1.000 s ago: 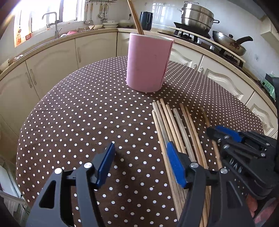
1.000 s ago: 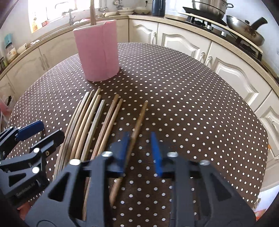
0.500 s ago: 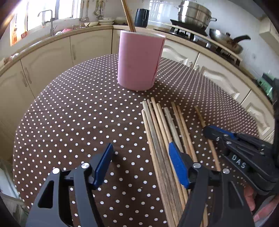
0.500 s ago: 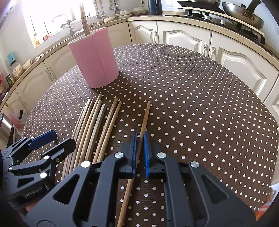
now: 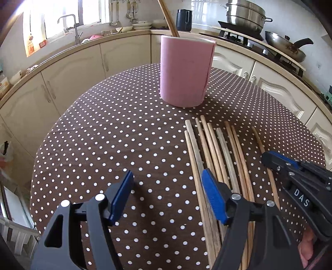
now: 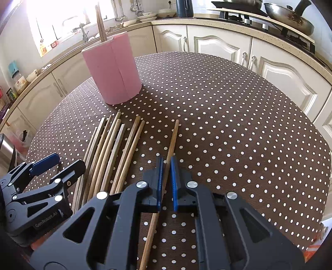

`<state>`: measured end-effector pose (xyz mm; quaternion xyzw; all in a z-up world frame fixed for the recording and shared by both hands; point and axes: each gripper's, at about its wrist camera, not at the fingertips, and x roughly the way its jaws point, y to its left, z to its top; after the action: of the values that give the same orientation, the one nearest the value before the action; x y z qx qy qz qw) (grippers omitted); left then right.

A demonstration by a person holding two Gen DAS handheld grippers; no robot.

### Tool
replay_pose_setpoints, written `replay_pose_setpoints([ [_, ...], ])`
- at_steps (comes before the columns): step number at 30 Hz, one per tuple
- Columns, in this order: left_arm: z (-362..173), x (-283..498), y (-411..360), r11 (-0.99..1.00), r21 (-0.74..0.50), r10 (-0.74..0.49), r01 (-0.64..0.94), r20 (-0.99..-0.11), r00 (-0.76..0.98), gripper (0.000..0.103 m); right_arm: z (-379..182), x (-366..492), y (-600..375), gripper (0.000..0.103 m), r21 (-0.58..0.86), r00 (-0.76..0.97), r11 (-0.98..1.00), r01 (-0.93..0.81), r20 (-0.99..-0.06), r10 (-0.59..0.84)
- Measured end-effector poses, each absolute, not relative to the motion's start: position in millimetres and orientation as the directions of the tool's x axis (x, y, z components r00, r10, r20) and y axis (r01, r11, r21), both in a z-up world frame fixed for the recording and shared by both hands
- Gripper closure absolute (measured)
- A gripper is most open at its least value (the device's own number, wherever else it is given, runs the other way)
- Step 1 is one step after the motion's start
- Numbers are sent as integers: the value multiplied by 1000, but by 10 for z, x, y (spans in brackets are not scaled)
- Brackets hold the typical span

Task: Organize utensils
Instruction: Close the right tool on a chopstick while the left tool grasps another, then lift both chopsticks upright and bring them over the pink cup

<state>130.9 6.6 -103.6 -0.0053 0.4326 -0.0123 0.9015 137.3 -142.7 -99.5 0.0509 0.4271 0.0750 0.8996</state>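
Observation:
A pink cylindrical holder [image 5: 184, 72] [image 6: 114, 68] stands on the brown dotted tablecloth with wooden chopsticks [image 5: 168, 18] [image 6: 100, 22] sticking out of it. Several chopsticks [image 5: 215, 145] [image 6: 112, 145] lie side by side in front of it. One chopstick [image 6: 173, 137] lies apart to their right, and my right gripper [image 6: 166, 158] [image 5: 267, 155] is shut on it near its middle. My left gripper [image 5: 167, 173] [image 6: 66, 162] hovers at the left of the row, its jaws opening. Only bare cloth shows between them, and its right finger [image 5: 211, 191] hangs over the leftmost sticks.
The round table's edge [image 5: 47, 141] curves close on the left, and on the right [image 6: 323, 166]. Cream cabinets [image 6: 217, 45] and a counter ring the table. A wok [image 5: 284, 47] and a steel pot [image 5: 244, 12] sit on the stove behind.
My right gripper's jaws have closed from apart onto the lone chopstick. The left gripper's jaws have spread a little wider. Both views tilted slightly.

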Motion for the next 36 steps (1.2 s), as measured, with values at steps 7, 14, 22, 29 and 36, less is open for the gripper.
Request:
replay_pose_setpoints([
  [7,-1049,1340,45,998,50,58,-30,-779,624,29,-989,1375,-1428,95,152,624,984,-91,-762,176],
  [14,-1067,1450,89,998,26,54,-54,-791,609,47,-1009,1379,-1469,96,209,632,976,-53,-750,195],
  [22,-954,1518,270,995,-65,-4,-75,-778,628,97,-946,1351,-1536,97,250,628,966,-64,-742,234],
  [29,-598,1392,391,994,-104,-38,-45,-685,727,97,-542,1179,-1634,97,259,719,963,-73,-656,231],
  [36,-65,1243,346,994,-106,-59,5,-515,855,97,-33,1076,-1710,97,221,817,971,-94,-540,202],
])
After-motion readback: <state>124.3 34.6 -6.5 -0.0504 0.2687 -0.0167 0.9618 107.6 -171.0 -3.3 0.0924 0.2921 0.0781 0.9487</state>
